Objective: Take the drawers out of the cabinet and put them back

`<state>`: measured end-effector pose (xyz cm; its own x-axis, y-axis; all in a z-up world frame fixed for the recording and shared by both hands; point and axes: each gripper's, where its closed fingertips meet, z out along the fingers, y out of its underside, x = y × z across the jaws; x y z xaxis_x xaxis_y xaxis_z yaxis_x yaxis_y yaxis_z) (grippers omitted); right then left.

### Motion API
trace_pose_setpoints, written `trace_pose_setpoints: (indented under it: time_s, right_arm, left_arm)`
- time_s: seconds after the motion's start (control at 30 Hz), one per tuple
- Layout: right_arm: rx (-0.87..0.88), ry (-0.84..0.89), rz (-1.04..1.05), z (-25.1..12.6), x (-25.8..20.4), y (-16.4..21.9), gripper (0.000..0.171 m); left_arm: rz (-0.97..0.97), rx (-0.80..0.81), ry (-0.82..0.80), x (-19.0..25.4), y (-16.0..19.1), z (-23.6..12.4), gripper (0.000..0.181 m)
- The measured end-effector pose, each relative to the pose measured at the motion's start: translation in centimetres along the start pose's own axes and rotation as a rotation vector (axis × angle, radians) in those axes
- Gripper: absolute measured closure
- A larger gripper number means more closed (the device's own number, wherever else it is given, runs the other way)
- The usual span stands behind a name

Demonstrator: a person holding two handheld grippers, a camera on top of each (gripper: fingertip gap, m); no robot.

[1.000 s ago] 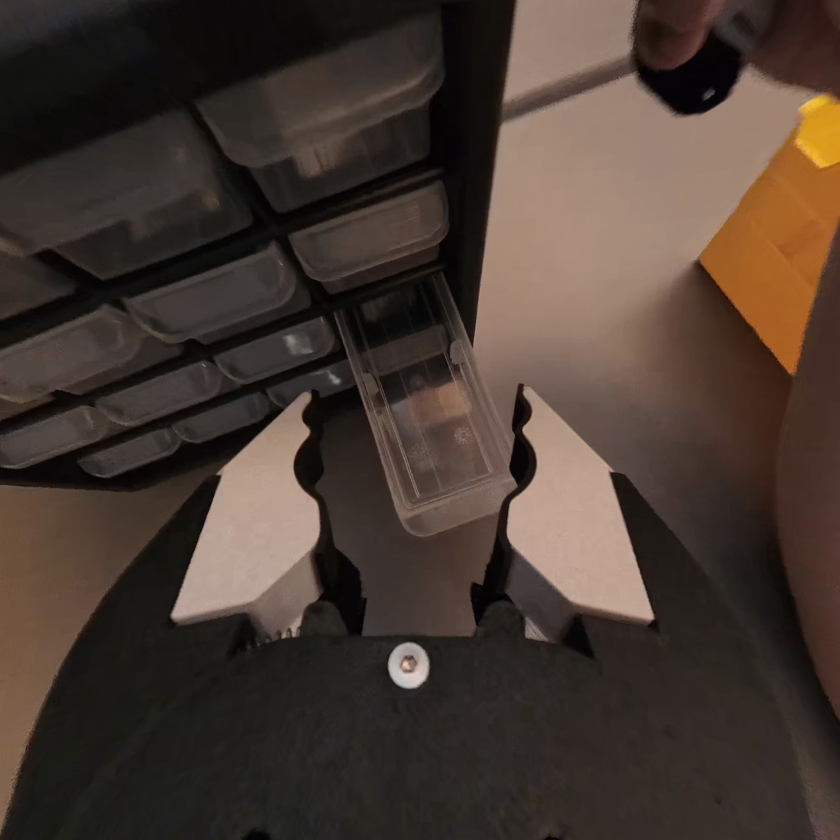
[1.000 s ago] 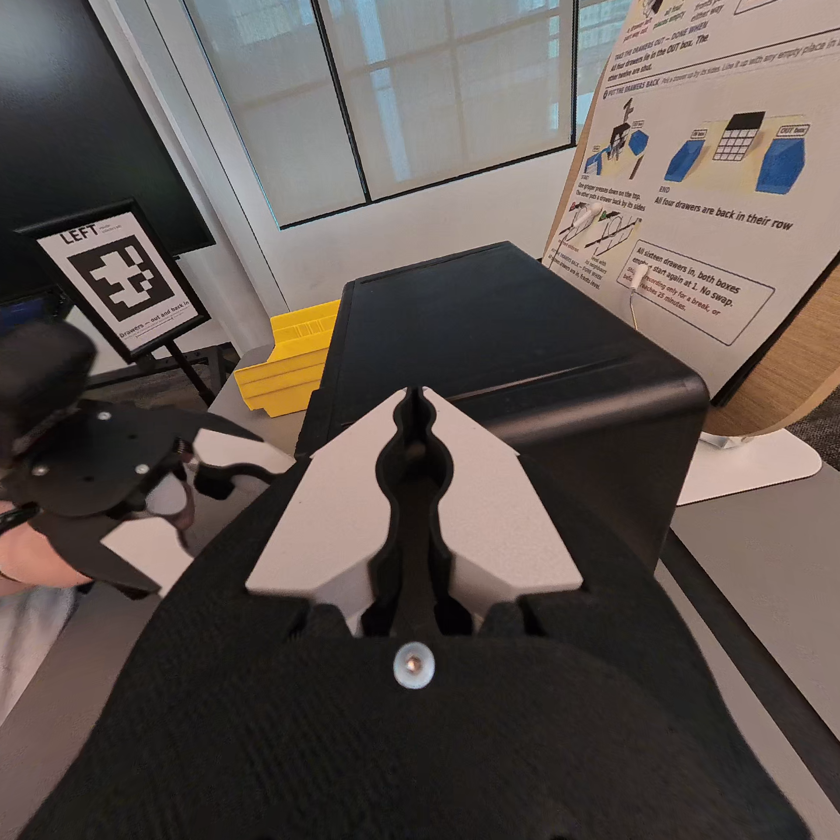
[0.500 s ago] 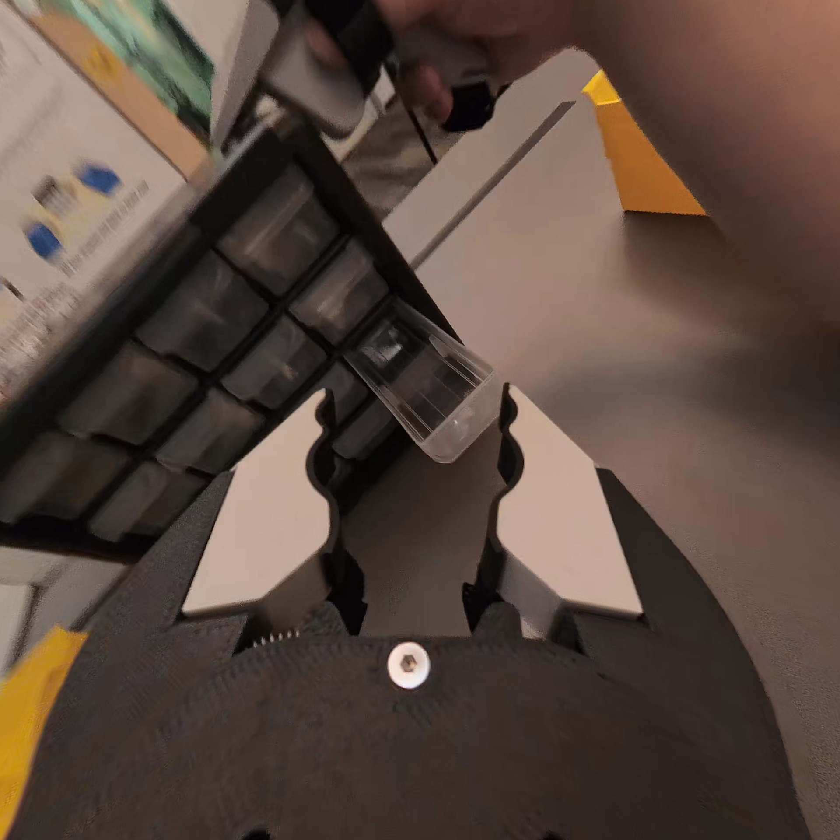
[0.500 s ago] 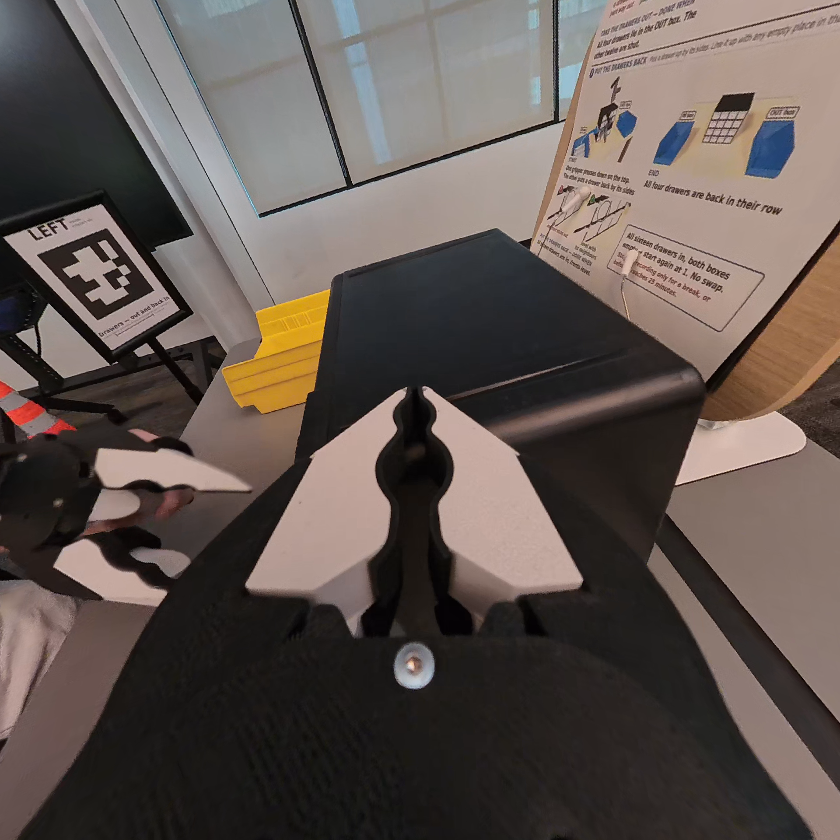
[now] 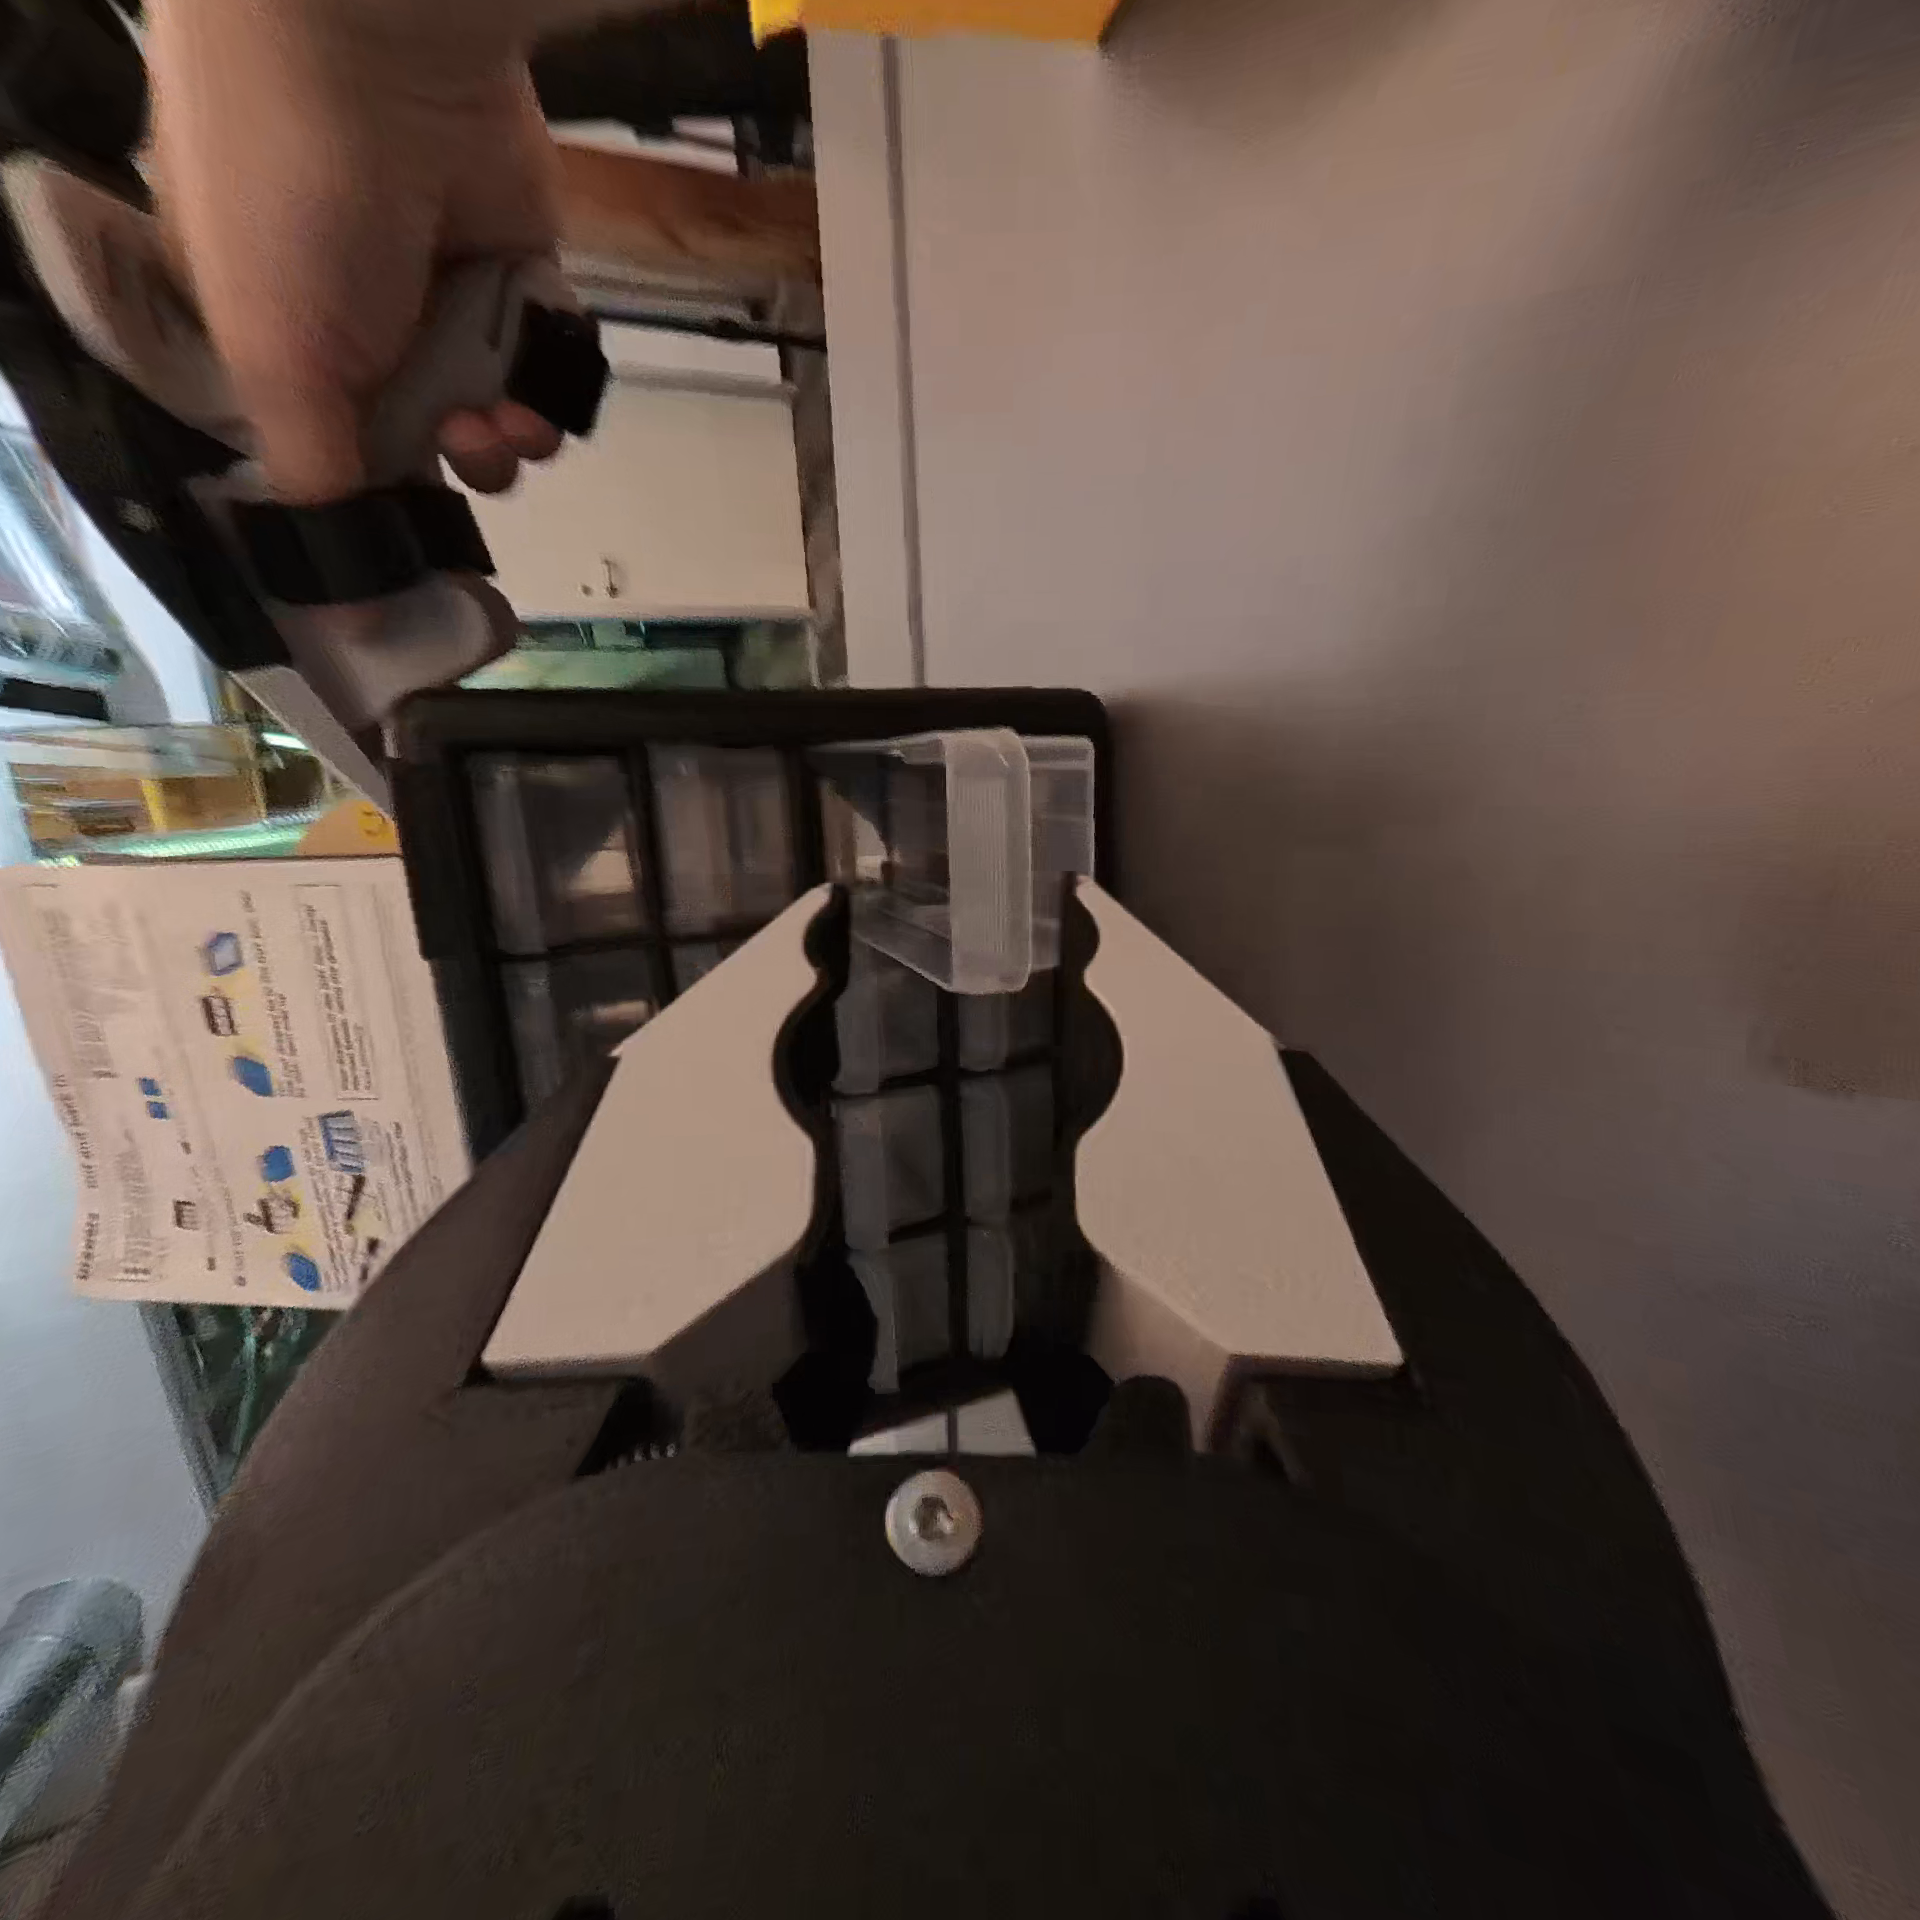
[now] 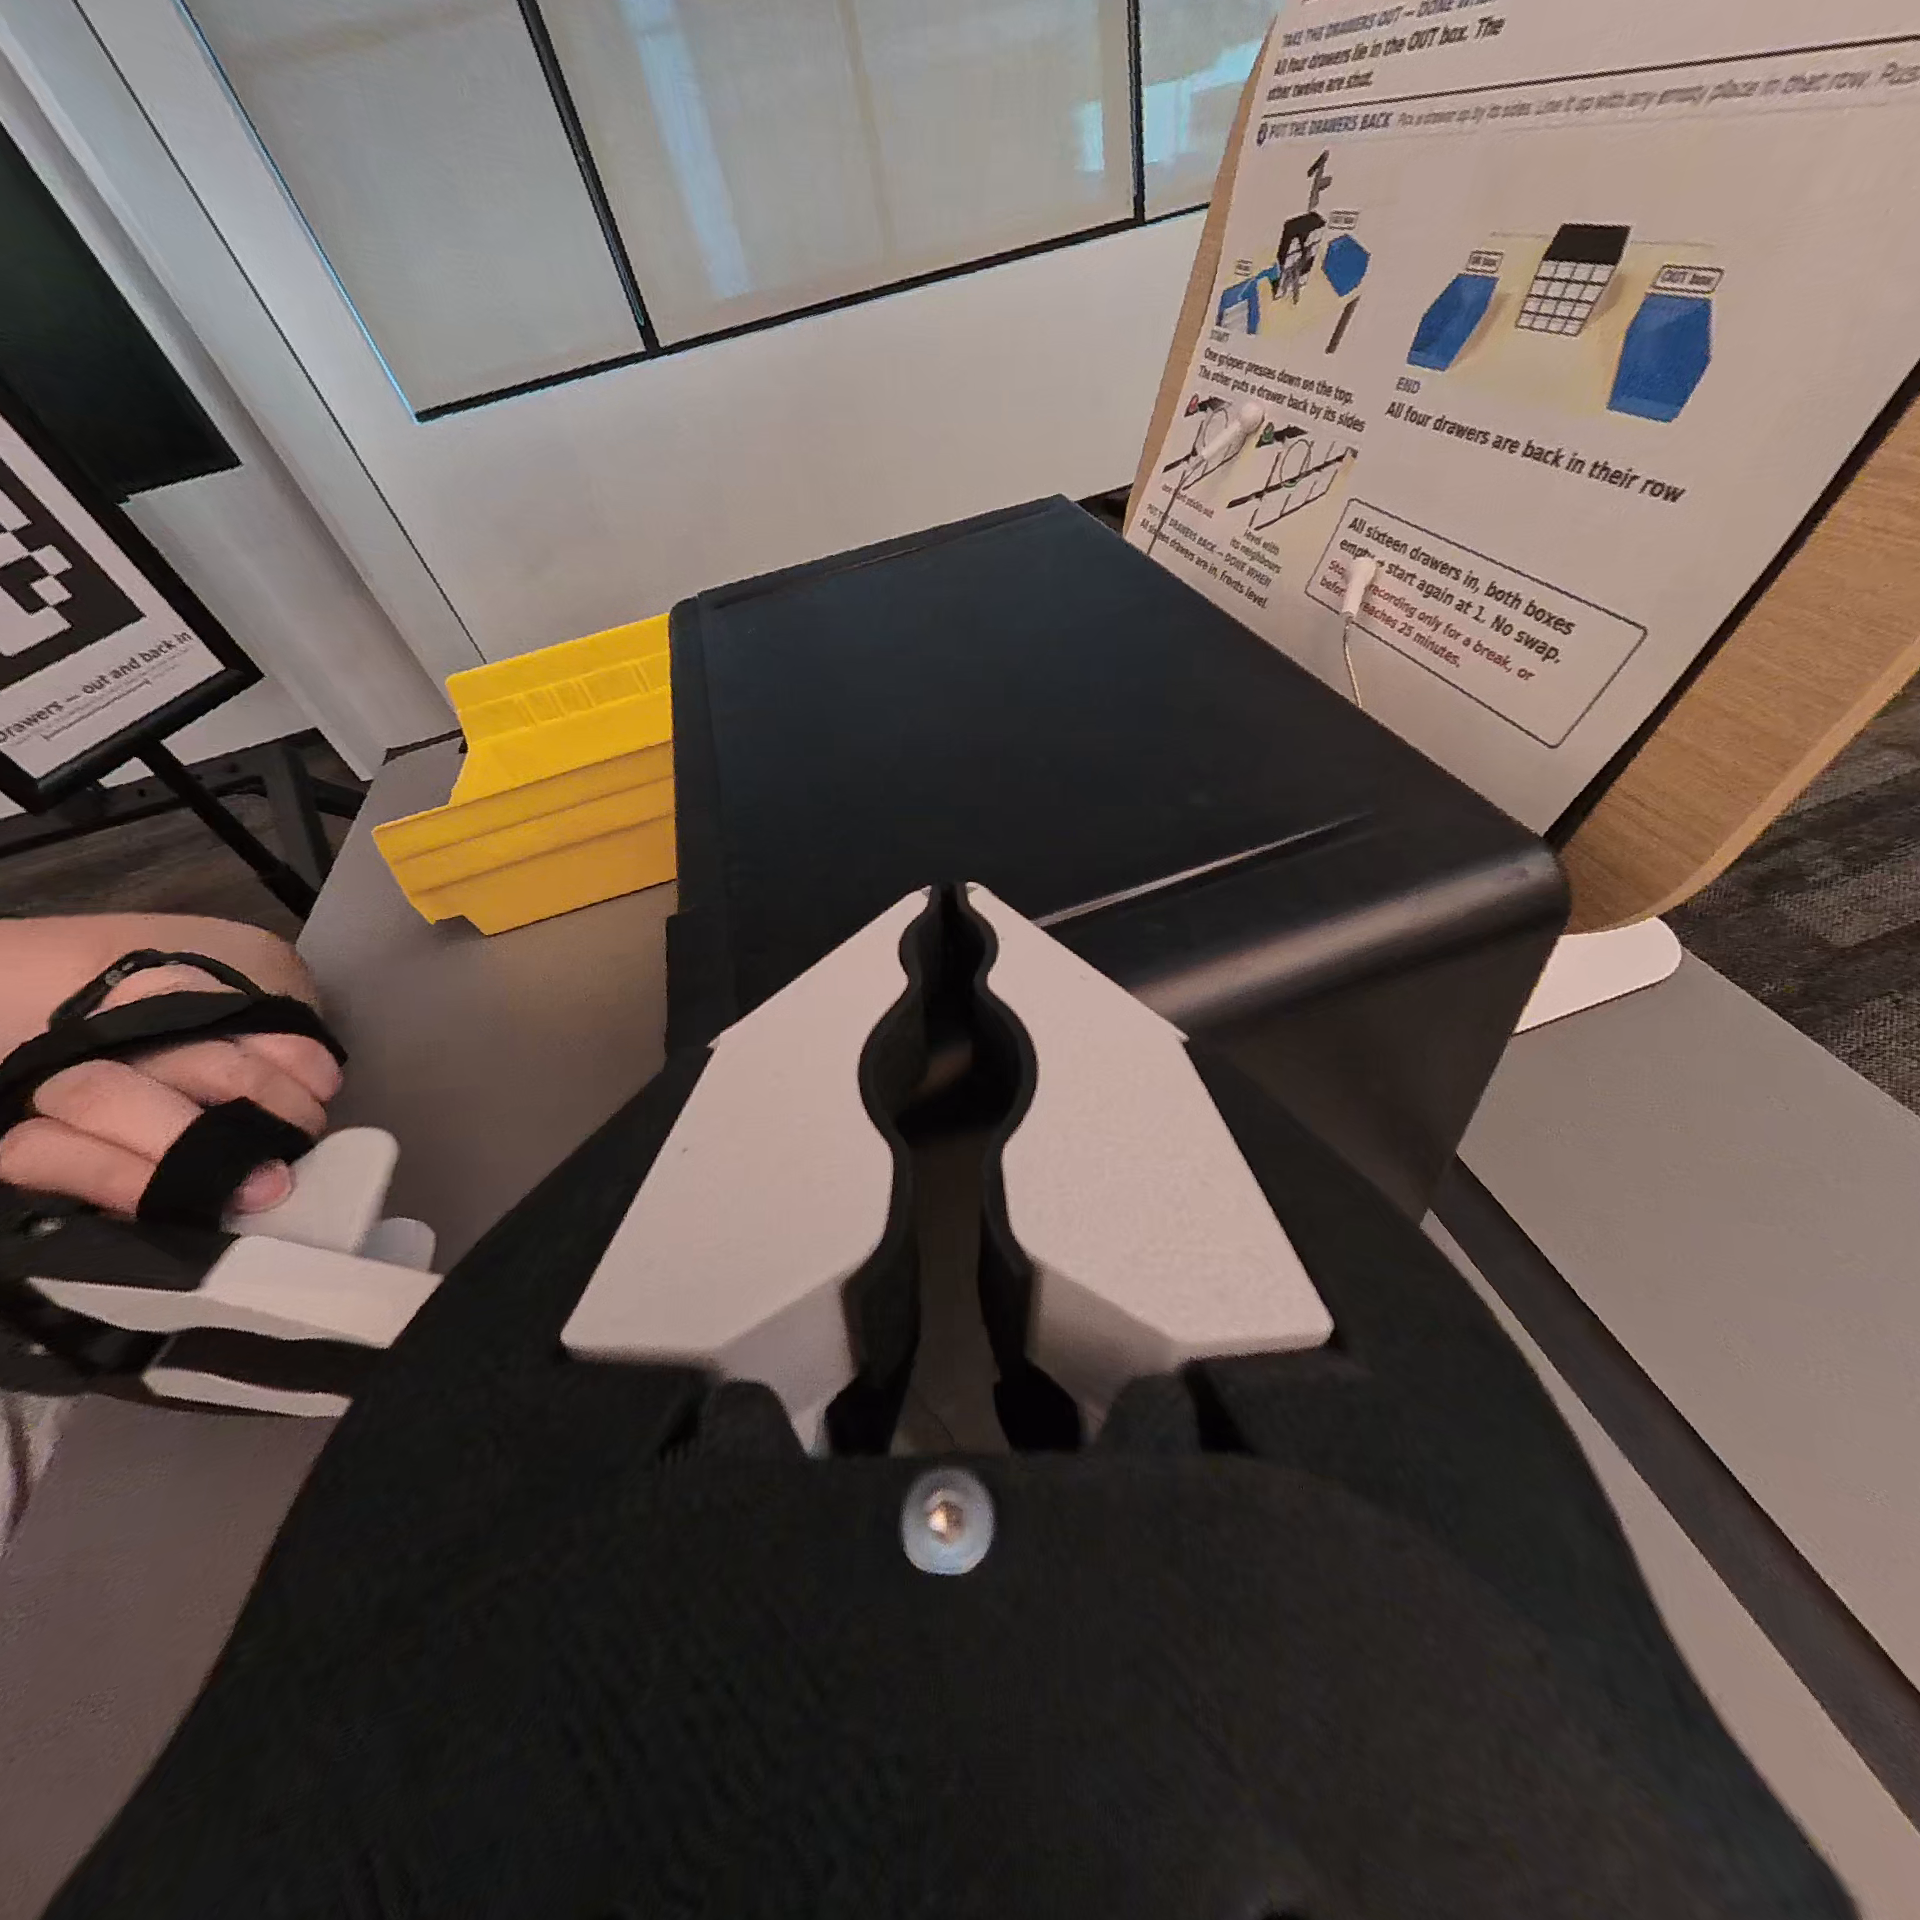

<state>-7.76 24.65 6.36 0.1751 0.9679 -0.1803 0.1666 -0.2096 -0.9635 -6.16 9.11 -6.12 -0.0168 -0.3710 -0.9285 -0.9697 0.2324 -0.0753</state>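
Note:
The black cabinet (image 5: 540, 831) with clear drawers appears turned sideways in the left wrist view. One clear drawer (image 5: 966, 862) in the corner by the table sticks out of it. My left gripper (image 5: 953, 899) has its jaws narrowed around this drawer's front end, one fingertip (image 5: 821, 914) on each side. My right gripper (image 6: 951, 899) is shut and empty, with its tips over the cabinet's black top (image 6: 1039, 727). It also shows in the left wrist view (image 5: 343, 582), held by a hand above the cabinet.
A yellow bin (image 6: 551, 790) stands on the grey table (image 6: 1662, 1195) left of the cabinet. An instruction poster (image 6: 1507, 416) leans behind the cabinet on the right. A marker sign (image 6: 62, 623) stands far left. My left gripper and a hand (image 6: 208, 1247) sit low left.
The left gripper has rolled about a quarter turn, moved in on the pulled-out drawer, and its jaws have narrowed around it. The right gripper stayed shut over the cabinet top.

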Motion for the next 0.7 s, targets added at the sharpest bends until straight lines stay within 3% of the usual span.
trace_pose_setpoints:
  time_s: [0.1, 0.37, 0.47, 0.7]
  right_arm:
    - [0.021, 0.000, 0.025, -0.1, 0.0, 0.0, 0.171]
    - [0.011, 0.024, 0.016, -0.1, 0.0, 0.0, 0.171]
    - [0.007, 0.037, 0.005, -0.1, 0.0, 0.0, 0.171]
    - [0.010, 0.057, 0.007, -0.2, 0.4, 0.0, 0.171]
  left_arm:
    - [0.043, -0.020, 0.047, 1.0, 0.6, 0.9, 0.134]
    - [0.007, 0.022, -0.008, 1.0, 0.7, 2.2, 0.149]
    - [0.019, 0.043, -0.055, 0.7, 0.3, 2.5, 0.162]
    - [-0.022, 0.053, 0.008, 0.4, -0.5, 3.5, 0.163]
